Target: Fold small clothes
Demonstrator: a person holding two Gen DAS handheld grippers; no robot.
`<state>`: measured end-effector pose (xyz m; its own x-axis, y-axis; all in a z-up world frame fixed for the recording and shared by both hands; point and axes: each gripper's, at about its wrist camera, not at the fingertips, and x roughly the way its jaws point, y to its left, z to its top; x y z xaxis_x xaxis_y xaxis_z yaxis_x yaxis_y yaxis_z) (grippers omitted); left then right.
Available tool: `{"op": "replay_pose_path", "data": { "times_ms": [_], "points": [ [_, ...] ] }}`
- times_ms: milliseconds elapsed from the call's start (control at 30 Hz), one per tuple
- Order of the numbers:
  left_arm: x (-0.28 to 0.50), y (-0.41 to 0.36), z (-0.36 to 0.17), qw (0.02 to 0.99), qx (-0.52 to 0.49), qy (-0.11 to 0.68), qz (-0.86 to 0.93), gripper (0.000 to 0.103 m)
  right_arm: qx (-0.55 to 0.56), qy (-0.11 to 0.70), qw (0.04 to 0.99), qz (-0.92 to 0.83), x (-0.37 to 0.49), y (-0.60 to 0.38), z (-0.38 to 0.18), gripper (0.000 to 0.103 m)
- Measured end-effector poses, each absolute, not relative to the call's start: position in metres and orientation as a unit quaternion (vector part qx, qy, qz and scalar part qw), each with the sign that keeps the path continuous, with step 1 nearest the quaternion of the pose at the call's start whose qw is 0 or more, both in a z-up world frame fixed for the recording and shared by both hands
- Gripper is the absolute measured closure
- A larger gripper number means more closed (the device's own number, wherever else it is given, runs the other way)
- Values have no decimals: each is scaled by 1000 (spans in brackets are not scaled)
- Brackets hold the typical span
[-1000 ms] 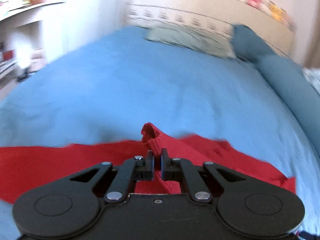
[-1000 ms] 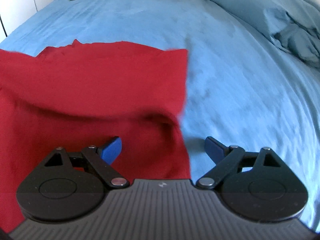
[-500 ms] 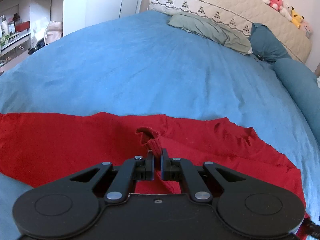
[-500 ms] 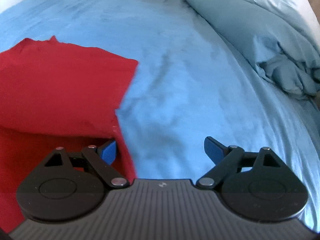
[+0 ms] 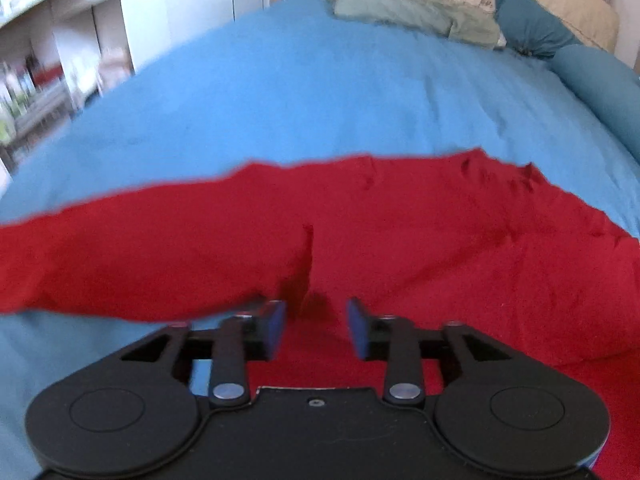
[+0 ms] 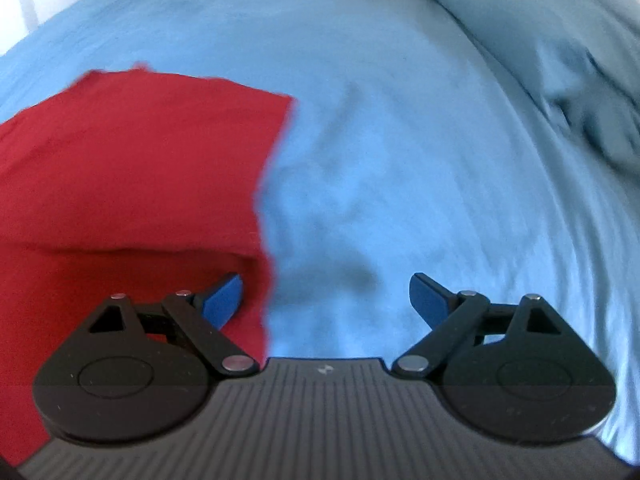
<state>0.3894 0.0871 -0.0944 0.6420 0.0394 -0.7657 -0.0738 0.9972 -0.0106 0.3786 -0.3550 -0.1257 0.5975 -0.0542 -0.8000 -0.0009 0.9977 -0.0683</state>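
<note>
Blue bed (image 5: 320, 100), red garment (image 5: 400, 220), green pillow (image 5: 400, 12), teal duvet (image 6: 540, 60)

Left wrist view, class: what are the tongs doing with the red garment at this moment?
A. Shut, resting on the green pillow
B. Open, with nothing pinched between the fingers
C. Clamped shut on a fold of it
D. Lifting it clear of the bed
B: the left tongs stand open, with a clear gap between the blue pads, above the red garment, which lies on the blue bedcover.
</note>
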Motion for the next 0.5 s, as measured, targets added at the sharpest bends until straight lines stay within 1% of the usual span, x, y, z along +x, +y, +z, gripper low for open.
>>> {"op": "replay_pose_path", "data": {
  "times_ms": [33, 133, 233, 333, 400, 500],
  "points": [
    [387, 85, -89, 910, -15, 414, 26, 53, -21, 440, 898, 9, 377, -346, -119, 0],
    [391, 74, -78, 918, 4, 396, 6, 52, 2, 418, 907, 54, 391, -316, -113, 0],
    [406, 60, -80, 919, 15, 394, -13, 51, 16, 424, 904, 46, 415, -300, -134, 0],
    [419, 48, -84, 920, 18, 391, -32, 51, 28, 460, 888, 7, 423, -311, -166, 0],
    [425, 43, -87, 918, 22, 393, -43, 51, 48, 435, 899, 14, 410, -320, -167, 0],
    [429, 37, -97, 914, 29, 400, -58, 51, 35, 447, 894, 23, 416, -319, -153, 0]
  ]
}}
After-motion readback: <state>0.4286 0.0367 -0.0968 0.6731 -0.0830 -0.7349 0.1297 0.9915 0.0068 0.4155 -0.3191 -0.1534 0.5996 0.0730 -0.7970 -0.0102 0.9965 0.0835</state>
